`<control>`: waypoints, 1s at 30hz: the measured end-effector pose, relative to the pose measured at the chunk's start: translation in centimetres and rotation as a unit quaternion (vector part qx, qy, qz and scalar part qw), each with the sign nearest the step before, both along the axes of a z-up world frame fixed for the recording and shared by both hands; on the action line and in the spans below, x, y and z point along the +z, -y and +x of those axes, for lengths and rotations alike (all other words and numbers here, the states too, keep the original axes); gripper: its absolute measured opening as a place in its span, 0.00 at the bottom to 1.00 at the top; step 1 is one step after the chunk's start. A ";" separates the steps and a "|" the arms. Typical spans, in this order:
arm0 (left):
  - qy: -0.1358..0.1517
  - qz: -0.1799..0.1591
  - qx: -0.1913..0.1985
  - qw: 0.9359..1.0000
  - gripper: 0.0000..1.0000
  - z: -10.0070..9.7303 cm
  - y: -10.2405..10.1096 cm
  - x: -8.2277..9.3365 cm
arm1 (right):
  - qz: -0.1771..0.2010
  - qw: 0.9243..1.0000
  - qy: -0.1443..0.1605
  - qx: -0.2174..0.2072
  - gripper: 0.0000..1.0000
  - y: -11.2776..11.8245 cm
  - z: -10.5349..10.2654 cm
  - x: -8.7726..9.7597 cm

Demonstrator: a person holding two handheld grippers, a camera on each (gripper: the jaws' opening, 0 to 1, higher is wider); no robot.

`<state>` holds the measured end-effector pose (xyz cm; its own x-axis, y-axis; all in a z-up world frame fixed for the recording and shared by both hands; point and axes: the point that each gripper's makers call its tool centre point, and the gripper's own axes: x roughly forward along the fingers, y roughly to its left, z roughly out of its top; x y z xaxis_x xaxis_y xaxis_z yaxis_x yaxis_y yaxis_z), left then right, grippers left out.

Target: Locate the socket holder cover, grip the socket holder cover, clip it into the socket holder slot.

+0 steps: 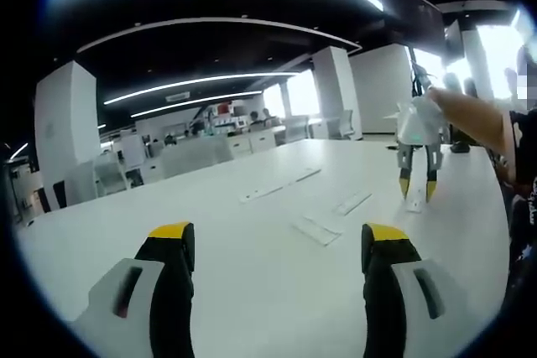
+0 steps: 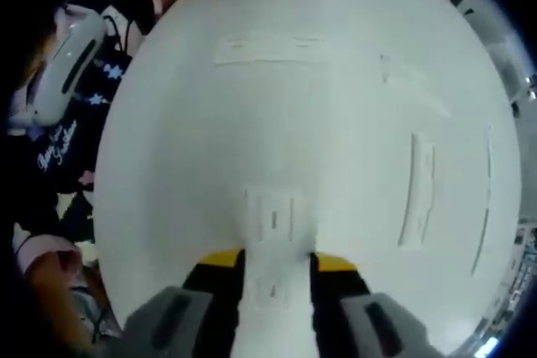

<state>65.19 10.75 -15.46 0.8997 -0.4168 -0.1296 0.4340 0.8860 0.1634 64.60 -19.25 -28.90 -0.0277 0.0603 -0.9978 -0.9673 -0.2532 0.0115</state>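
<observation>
The right gripper (image 2: pixel 275 262) stands over a white cover (image 2: pixel 273 222) lying flat on the white table (image 2: pixel 277 106) — its yellow-tipped jaws sit narrowly on either side of the piece's near end, and whether they already pinch it cannot be told. The left gripper (image 1: pixel 277 236) hangs wide open above the table, holding nothing — other white strips (image 1: pixel 317 230) lie ahead of it.

My work surface is a broad white table (image 2: pixel 185 165). Several flat white strips lie straight on it, well apart: one long strip (image 2: pixel 267 48) at the far side, another (image 2: pixel 417 189) to the right, and a short piece (image 2: pixel 273 222) nearest me.
</observation>
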 end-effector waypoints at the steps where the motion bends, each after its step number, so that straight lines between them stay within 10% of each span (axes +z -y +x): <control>1: 0.000 0.000 0.000 1.000 0.80 0.0 0.0 0.0 | 0.000 1.000 0.000 0.000 0.30 0.0 0.0 0.0; 30: 0.000 0.003 -0.001 1.000 0.80 -0.2 0.0 -0.1 | -0.012 1.000 0.005 0.001 0.28 -0.2 -0.2 -0.1</control>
<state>64.97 10.79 -15.56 0.8990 -0.4175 -0.1323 0.4355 0.8841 0.1691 64.40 -19.04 -28.99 -0.0184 0.0355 -0.9992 -0.9668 -0.2555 0.0087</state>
